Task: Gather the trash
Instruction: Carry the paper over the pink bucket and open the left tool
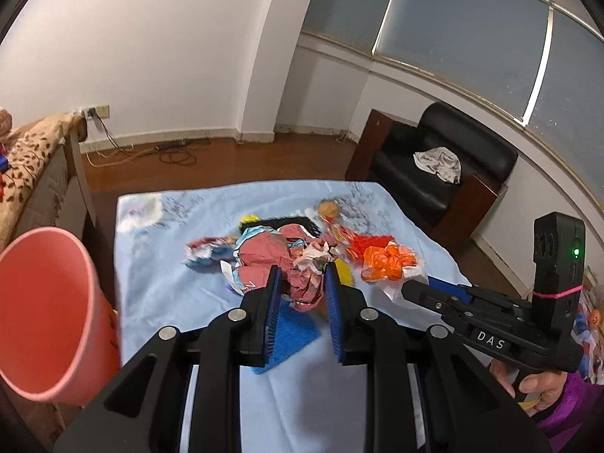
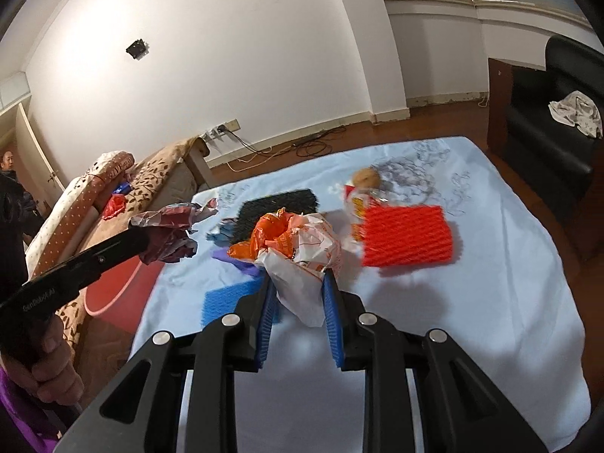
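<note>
Now the left gripper [image 1: 301, 277] is clamping a crumpled maroon paper wad [image 1: 302, 283] above the pale blue tablecloth [image 1: 158, 287], while the right gripper [image 2: 297, 281] is pinching an orange-and-white plastic bag [image 2: 302, 249]; a pink plastic bucket [image 1: 45, 321] is standing left.

**Materials and finishes in front of you**

Your crumpled maroon paper wad [image 1: 302, 264] looks matt and creased; the orange-and-white plastic bag [image 2: 302, 249] is thin and glossy. The pale blue cloth [image 2: 472, 302] looks soft, the pink plastic bin [image 1: 49, 313] smooth, the red foam mat [image 2: 407, 236] ribbed.
</note>
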The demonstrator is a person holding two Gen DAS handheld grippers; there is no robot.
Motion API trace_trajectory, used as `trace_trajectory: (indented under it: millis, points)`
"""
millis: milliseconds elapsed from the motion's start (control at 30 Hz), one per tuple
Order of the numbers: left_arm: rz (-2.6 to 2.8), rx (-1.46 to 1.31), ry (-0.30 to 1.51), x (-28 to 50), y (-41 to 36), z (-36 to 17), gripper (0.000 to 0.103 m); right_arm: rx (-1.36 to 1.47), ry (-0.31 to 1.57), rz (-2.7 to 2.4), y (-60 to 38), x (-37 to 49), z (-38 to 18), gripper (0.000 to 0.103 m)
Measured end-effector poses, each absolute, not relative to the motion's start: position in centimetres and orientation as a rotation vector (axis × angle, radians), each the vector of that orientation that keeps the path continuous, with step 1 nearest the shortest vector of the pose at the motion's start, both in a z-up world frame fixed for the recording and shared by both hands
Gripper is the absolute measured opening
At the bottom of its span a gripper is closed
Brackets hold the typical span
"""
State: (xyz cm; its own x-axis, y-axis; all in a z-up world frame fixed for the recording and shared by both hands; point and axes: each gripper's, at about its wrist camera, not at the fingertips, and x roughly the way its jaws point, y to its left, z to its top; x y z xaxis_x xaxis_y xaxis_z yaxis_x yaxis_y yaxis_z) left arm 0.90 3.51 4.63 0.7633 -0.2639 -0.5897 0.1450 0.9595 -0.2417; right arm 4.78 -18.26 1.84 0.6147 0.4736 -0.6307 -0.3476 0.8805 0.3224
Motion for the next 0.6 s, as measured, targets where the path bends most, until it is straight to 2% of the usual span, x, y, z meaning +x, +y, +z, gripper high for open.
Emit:
trace_trajectory:
  millis: [600]
  points:
    - [-0.051,-0.258,0.601,-0.6,10.0,5.4,0.023,0.101,0.721,0.637,-10.0,6.5,4.4,0.024]
